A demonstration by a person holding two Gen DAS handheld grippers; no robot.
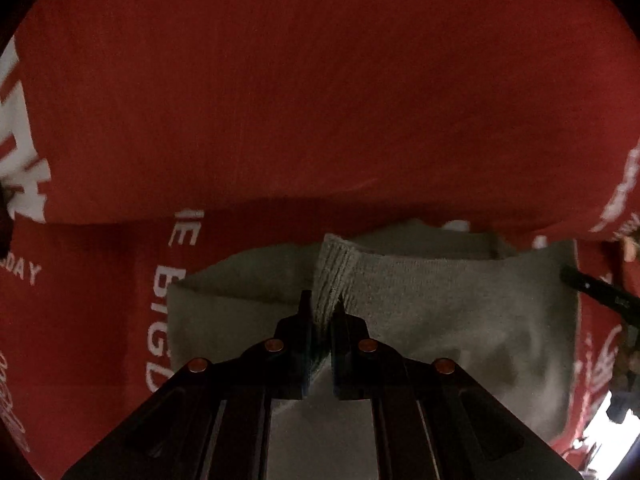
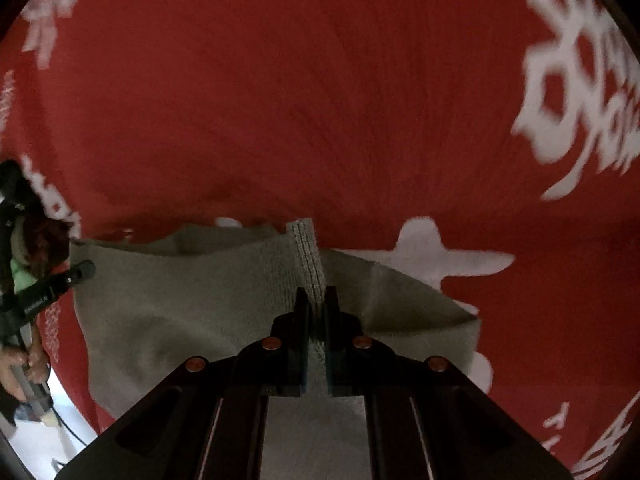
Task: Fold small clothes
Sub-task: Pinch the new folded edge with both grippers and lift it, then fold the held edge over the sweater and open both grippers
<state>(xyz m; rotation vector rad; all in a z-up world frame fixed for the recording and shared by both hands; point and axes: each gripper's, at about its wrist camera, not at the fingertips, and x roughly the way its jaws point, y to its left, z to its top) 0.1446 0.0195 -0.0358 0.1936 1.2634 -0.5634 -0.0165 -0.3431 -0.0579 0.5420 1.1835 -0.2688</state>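
A small grey knitted garment (image 1: 440, 312) is being held over a red cloth printed with white lettering (image 1: 320, 100), which is covering the desk. Its ribbed hem is being clamped at one corner by the black left tool (image 1: 323, 312) and at the other by the black right tool (image 2: 316, 304), both pointed steeply downward. The fabric is being kept stretched between the two grips, probably so that one edge can be laid neatly over for a fold.
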